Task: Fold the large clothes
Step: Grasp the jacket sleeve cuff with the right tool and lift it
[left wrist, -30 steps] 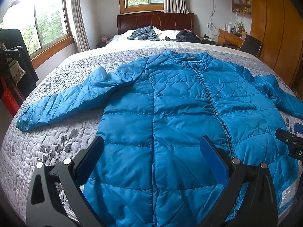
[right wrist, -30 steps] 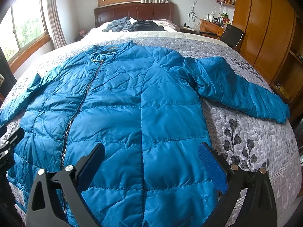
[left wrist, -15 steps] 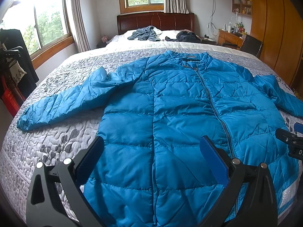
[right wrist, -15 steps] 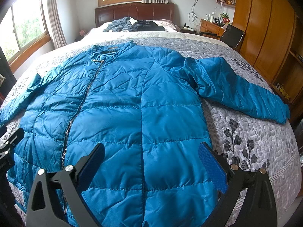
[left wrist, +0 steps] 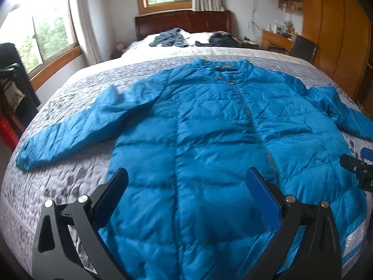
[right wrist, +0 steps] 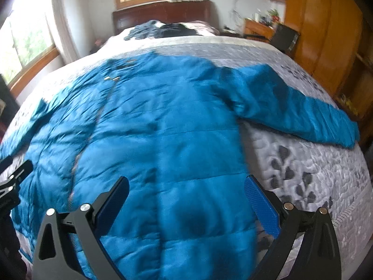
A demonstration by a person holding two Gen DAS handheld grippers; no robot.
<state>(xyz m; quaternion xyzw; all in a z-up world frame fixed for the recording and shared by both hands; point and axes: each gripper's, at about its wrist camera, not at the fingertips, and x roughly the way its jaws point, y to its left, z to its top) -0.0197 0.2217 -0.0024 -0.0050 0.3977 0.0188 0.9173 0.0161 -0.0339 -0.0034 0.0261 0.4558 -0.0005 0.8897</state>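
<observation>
A large blue quilted jacket (left wrist: 209, 128) (right wrist: 163, 121) lies flat and zipped on the bed, collar toward the headboard. Its left sleeve (left wrist: 70, 130) stretches out to the left, its right sleeve (right wrist: 298, 114) to the right. My left gripper (left wrist: 186, 182) hovers open above the hem on the jacket's left half, holding nothing. Over the hem on the right half, my right gripper (right wrist: 186, 189) is open too, with nothing between its fingers. The right gripper's tip (left wrist: 356, 165) shows at the right edge of the left wrist view.
The bed has a grey patterned quilt (left wrist: 58, 186) (right wrist: 314, 175). Other clothes (left wrist: 170, 38) lie on the pillows by the wooden headboard (left wrist: 184, 23). Windows stand to the left and behind, a wooden wardrobe (right wrist: 326, 30), a desk and a chair (left wrist: 303, 47) to the right.
Both grippers have moved forward and down over the jacket's lower part, and the views are now blurred by motion. The jacket has not shifted. Both stay open.
</observation>
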